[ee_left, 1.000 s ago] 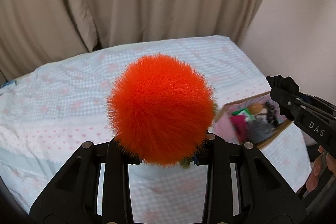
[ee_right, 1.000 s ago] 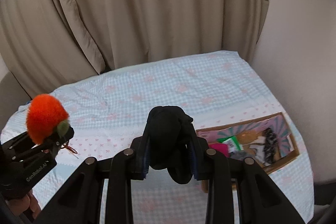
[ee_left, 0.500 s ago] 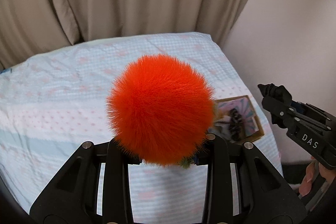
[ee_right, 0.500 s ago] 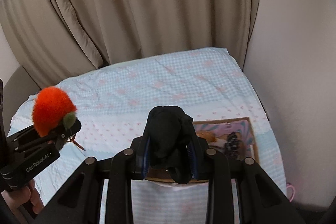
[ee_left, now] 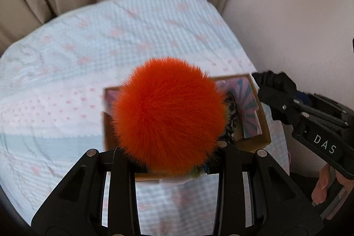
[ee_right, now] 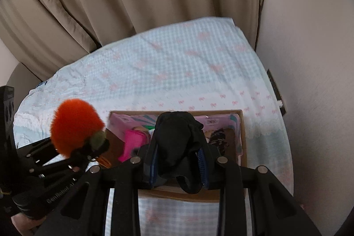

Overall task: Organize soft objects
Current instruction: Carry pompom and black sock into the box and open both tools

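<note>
Both grippers held above the cardboard box (ee_right: 242, 136), each carrying one soft item

Left gripper (ee_left: 172, 162) pinches one orange pompom (ee_left: 170, 116), round, no long axis; right gripper (ee_right: 177, 164) pinches one black cloth (ee_right: 177, 138), hanging downward between its fingers. One box on the checked bedspread (ee_right: 177, 63), long axis left-right in the right wrist view, holding a pink item (ee_right: 132, 143); other contents indistinct

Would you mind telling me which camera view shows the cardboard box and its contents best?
The right wrist view. The cardboard box shows most of its rim, with a pink item inside. In the left wrist view the orange pompom hides most of the box, leaving its right side visible.
</note>
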`<action>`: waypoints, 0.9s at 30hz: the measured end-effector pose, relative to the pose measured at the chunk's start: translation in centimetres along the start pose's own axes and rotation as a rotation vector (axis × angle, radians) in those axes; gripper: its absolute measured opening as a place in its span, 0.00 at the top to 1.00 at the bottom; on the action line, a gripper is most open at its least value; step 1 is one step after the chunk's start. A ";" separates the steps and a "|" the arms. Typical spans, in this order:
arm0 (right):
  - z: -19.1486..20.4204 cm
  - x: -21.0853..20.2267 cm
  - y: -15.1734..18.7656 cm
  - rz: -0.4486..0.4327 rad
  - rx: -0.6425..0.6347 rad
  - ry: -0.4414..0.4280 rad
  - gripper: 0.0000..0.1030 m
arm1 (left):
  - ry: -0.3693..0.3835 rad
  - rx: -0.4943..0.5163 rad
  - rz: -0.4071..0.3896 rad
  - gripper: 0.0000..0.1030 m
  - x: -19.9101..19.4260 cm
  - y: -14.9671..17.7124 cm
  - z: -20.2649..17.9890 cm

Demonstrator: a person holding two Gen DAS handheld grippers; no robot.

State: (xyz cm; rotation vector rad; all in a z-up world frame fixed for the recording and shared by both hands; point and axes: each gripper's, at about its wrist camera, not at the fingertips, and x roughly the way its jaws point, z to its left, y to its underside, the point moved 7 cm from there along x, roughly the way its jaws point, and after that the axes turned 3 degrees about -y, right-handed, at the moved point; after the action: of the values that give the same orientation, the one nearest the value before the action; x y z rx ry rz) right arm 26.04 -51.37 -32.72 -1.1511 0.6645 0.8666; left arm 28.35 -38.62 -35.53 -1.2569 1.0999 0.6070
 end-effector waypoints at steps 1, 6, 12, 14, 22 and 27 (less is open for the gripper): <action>-0.8 0.7 0.1 0.014 0.009 -0.004 0.73 | 0.008 0.006 0.031 0.72 1.3 0.2 -0.7; -3.8 3.7 0.5 0.077 0.062 -0.024 0.73 | 0.033 0.005 0.114 0.72 5.2 1.3 -2.3; -5.5 6.5 0.5 0.135 0.078 -0.025 0.73 | 0.054 0.024 0.163 0.71 8.1 1.5 -3.8; -5.8 7.2 0.5 0.158 0.086 -0.038 0.68 | 0.036 0.036 0.158 0.51 7.9 1.3 -3.8; -6.7 7.2 0.9 0.161 0.117 -0.020 0.05 | 0.005 0.059 0.147 0.00 6.2 1.8 -3.4; -6.8 6.4 1.0 0.145 0.147 -0.011 0.04 | 0.006 0.061 0.138 0.00 5.0 2.1 -2.8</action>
State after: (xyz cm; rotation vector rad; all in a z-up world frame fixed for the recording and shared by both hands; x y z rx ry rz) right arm 28.38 -56.25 -40.40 -0.9748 0.7975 0.9300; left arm 27.59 -41.73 -40.72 -1.1376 1.2087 0.6687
